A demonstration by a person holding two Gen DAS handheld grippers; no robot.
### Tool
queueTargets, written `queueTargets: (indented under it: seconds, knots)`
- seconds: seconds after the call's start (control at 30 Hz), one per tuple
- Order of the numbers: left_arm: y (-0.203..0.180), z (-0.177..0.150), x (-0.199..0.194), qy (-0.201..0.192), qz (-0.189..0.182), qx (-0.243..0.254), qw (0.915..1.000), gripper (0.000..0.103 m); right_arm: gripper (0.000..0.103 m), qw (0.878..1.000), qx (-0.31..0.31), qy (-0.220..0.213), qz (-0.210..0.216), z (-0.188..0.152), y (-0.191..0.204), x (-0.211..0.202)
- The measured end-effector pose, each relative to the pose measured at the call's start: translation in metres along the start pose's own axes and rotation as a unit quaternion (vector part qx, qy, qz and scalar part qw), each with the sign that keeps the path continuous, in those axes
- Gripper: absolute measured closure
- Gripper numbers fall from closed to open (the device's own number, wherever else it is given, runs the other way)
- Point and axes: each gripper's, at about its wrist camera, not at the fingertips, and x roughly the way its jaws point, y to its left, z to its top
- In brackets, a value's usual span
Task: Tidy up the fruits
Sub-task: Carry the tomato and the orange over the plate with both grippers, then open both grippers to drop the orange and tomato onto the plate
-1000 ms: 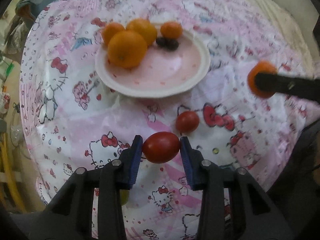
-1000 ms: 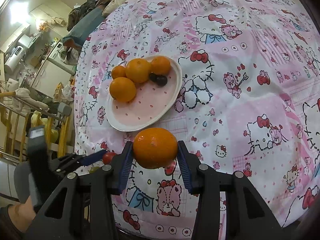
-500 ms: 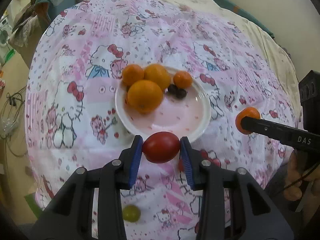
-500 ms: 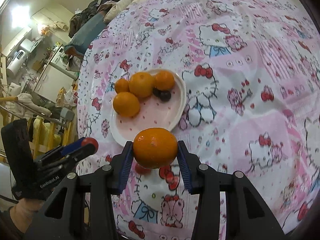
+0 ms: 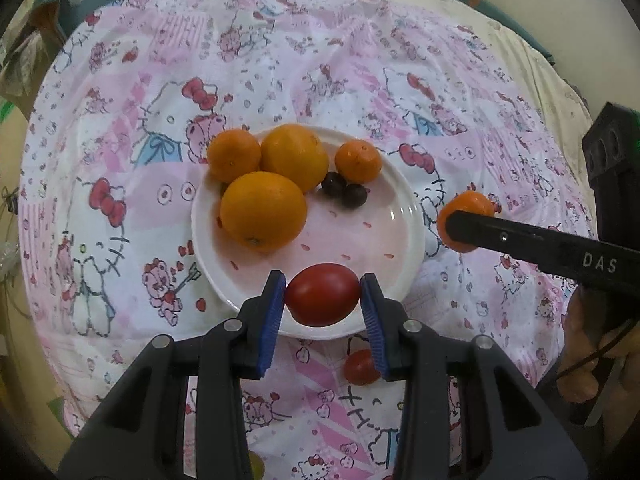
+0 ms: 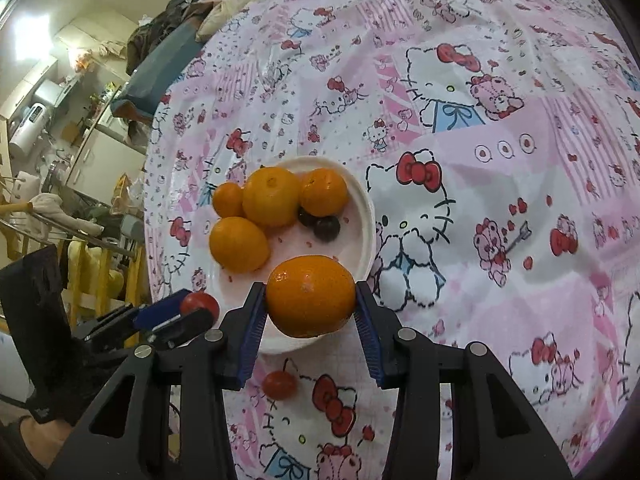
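A tomato (image 5: 322, 294) is clenched in the left hand-held gripper (image 5: 322, 300), its long axis crosswise between the jaws, above the near rim of the plate (image 5: 404, 216). To the right, an orange (image 6: 310, 296) is clenched in the right hand-held gripper (image 6: 310, 312); the plate's bare middle lies just beyond both, about equally near.

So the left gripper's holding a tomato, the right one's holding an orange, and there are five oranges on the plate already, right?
Not quite. The plate holds four oranges, as the left wrist view shows. The left gripper does hold a tomato, and the right gripper an orange.
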Motion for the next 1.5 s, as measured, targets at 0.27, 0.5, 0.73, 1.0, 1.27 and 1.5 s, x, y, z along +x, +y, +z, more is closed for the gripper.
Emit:
queueTargets:
  seconds: [0.27, 0.5, 0.73, 1.0, 1.27, 1.5]
  knots:
    - [0.001, 0.001, 0.028, 0.03, 0.001, -0.008, 0.9995, 0.069, 0.057, 1.0, 0.004, 0.023, -0.005, 0.003, -0.005, 0.028]
    - [-0.006, 0.003, 0.039, 0.038, 0.007, 0.0, 0.9992, 0.068, 0.057, 1.0, 0.009, 0.028, -0.01, 0.0, -0.008, 0.035]
    - [-0.003, 0.004, 0.042, 0.034, 0.021, -0.006, 0.9992, 0.068, 0.056, 0.999, 0.012, 0.029, -0.007, 0.0, -0.008, 0.034]
    - [0.003, 0.006, 0.043, 0.038, 0.025, -0.019, 0.9988, 0.068, 0.055, 1.0, 0.001, 0.025, -0.01, 0.0, -0.003, 0.033]
    - [0.005, 0.006, 0.038, 0.03, 0.029, -0.021, 0.9989, 0.028, 0.028, 1.0, 0.005, -0.002, -0.012, 0.002, -0.002, 0.022]
    - [0.004, 0.007, 0.026, 0.008, 0.035, -0.017, 0.9992, 0.025, 0.028, 0.999, 0.022, -0.027, -0.009, 0.006, -0.009, 0.007]
